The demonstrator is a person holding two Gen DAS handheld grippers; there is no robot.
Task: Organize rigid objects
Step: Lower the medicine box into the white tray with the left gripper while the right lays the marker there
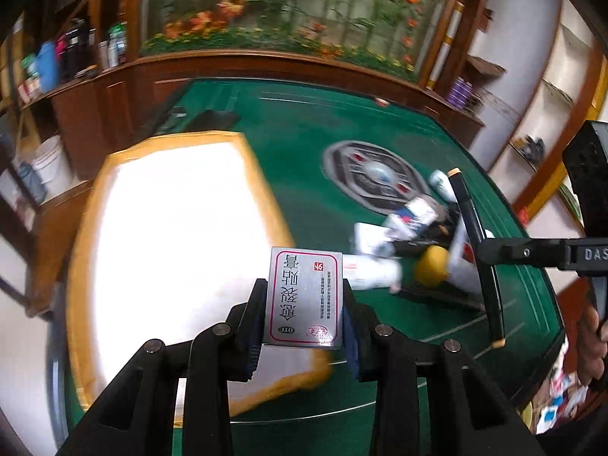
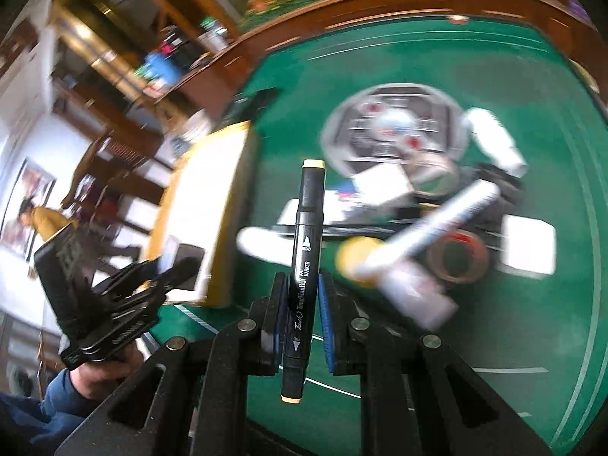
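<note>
My left gripper is shut on a grey medicine box with a red border, held above the near corner of a white tray with a yellow rim. My right gripper is shut on a black marker with cream end caps, held upright above the green table. In the left wrist view the right gripper and its marker hang over the pile. In the right wrist view the left gripper is beside the tray.
A pile of loose items lies right of the tray: a yellow round thing, a white tube, a white pen, a tape roll, a white bottle and small boxes. A round control panel sits mid-table. Wooden cabinets line the far edge.
</note>
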